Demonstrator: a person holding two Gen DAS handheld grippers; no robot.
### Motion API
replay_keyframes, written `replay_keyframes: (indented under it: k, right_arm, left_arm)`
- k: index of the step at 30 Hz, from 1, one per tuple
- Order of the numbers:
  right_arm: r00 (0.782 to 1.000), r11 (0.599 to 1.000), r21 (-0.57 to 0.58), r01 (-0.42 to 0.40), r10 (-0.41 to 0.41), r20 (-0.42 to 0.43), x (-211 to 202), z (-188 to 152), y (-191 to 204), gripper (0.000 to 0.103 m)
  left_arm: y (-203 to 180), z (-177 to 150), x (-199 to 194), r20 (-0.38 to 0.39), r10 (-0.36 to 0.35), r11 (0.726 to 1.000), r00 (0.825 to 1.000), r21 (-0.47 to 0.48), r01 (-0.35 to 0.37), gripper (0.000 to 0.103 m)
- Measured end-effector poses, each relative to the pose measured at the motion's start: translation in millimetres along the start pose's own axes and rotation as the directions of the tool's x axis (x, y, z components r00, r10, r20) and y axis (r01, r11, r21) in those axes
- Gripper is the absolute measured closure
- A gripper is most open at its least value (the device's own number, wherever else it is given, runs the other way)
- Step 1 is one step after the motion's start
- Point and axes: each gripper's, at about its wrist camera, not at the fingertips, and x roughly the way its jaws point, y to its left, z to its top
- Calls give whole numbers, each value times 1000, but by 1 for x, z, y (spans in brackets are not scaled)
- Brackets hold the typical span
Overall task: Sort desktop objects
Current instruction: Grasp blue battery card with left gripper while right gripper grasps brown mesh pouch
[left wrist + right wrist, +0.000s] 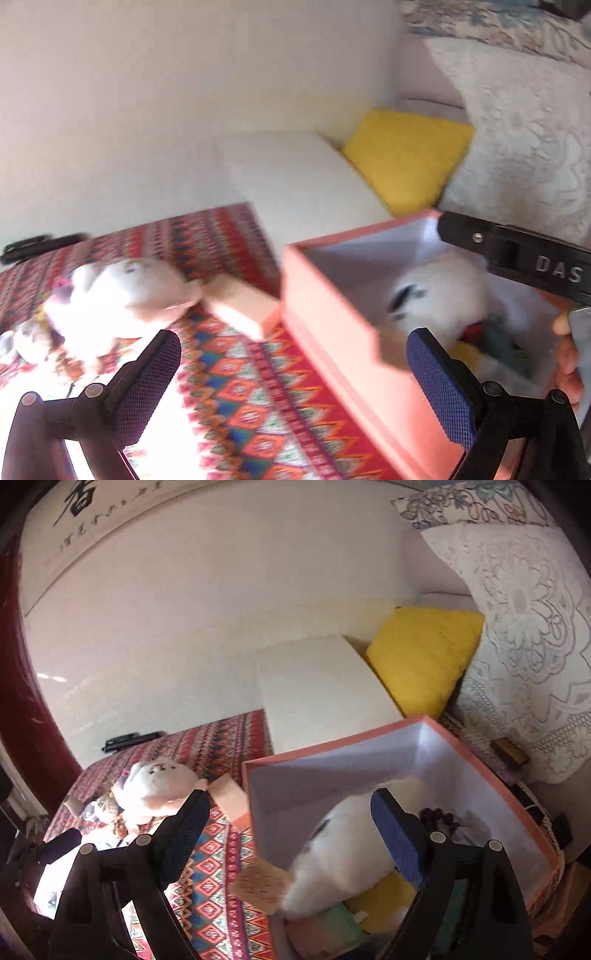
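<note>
A cream wall point(184, 627) stands behind; a yellow cushion point(424, 657) leans beside a lace-covered sofa back point(528, 646).

The pink box point(480, 768) looks like matt card with a smooth white paper lining, and the white plush toy point(343, 853) inside it is soft and fuzzy. Left of the box, the tablecloth point(221, 878) is patterned woven cloth. Both grippers' pads point(439, 384) show rough, knurled blue rubber on matt black plastic.
</note>
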Motion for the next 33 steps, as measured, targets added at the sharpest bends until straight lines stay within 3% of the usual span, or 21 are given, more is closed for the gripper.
replay_keyframes:
  k: [4, 8, 11, 14, 16, 20, 24, 26, 27, 30, 32, 33]
  right_arm:
    - [984, 987, -13, -157, 156, -81, 35, -12, 58, 12]
    - [928, 952, 3, -306, 299, -224, 85, -33, 114, 12]
    - [898, 936, -110, -333, 279, -341, 126, -57, 169, 16]
    - [862, 904, -231, -360, 228, -452, 167, -87, 216, 24]
    - [856, 885, -306, -351, 170, -488, 190, -105, 239, 27]
    - [860, 838, -429, -337, 90, -502, 231, -127, 273, 29]
    - [852, 841, -411, -353, 106, -513, 271, -126, 286, 38]
    - [853, 854, -375, -362, 140, -503, 285, -120, 288, 38]
    - [853, 857, -362, -366, 154, -499, 290, -117, 289, 37]
    - [868, 850, -379, -365, 163, -469, 301, -112, 299, 36]
    - [871, 841, -388, -378, 179, -458, 303, -112, 305, 53]
    - [863, 832, -384, -401, 201, -464, 303, -112, 308, 70]
  left_arm:
    - [67, -22, 10, -37, 114, 993, 993, -2, -115, 2]
    - [139, -55, 41, -136, 249, 968, 959, 42, -246, 2]
    - [195, -81, 75, -258, 307, 951, 916, 54, -304, 2]
    - [243, -98, 106, -383, 252, 960, 889, -21, -281, 3]
    - [261, -106, 118, -405, 242, 960, 882, -29, -277, 3]
    - [275, -107, 144, -408, 213, 967, 888, -45, -252, 3]
    - [287, -101, 163, -374, 228, 961, 899, -63, -270, 7]
    - [297, -99, 164, -361, 163, 970, 918, -113, -216, 18]
    - [299, -98, 162, -357, 150, 972, 922, -115, -203, 32]
    - [292, -96, 155, -369, 147, 979, 918, -79, -188, 35]
    - [285, -98, 147, -378, 155, 980, 912, -59, -192, 35]
    - [284, -99, 141, -385, 157, 979, 910, -62, -195, 35]
